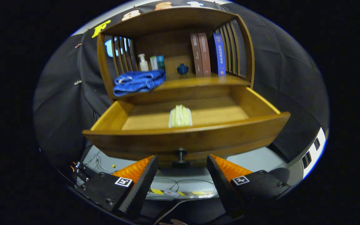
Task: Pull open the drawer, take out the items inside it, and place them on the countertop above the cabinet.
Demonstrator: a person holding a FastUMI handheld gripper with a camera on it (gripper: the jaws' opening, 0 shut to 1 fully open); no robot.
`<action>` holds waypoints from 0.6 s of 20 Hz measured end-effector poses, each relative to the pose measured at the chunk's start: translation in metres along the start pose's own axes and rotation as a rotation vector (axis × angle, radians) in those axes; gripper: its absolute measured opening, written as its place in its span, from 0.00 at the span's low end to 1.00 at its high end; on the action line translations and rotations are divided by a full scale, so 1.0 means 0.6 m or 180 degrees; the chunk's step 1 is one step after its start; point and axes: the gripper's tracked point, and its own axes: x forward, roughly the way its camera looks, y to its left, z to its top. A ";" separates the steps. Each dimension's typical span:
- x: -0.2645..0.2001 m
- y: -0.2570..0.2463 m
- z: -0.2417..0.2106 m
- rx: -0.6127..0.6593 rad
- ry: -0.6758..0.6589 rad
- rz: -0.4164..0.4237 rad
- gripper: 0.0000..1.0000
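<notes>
The wooden drawer (255, 106) stands pulled out of the cabinet, its curved front panel just ahead of my fingers. Its dark knob (180, 154) sits between and slightly beyond the fingertips, not touched. Inside the drawer, near the front middle, lies a pale yellow folded cloth (180, 116) in clear wrapping. My gripper (181, 162) is open, its two fingers spread to either side of the knob and below the drawer front, holding nothing. Above the drawer runs the wooden countertop (198, 82), with a crumpled blue towel (137, 82) at its left end.
On the countertop stand a small white bottle (142, 62), two small boxes (157, 62), a little blue lidded pot (182, 68) and three upright books (206, 54). Slatted side walls and a roof enclose the shelf. Cables lie on the floor below the drawer.
</notes>
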 end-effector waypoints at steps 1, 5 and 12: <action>0.005 0.005 0.034 -0.0015 -0.0083 0.0039 0.99; 0.046 0.018 0.140 -0.0175 -0.0277 0.0103 0.99; 0.223 0.018 0.148 -0.0186 0.0697 0.0053 1.00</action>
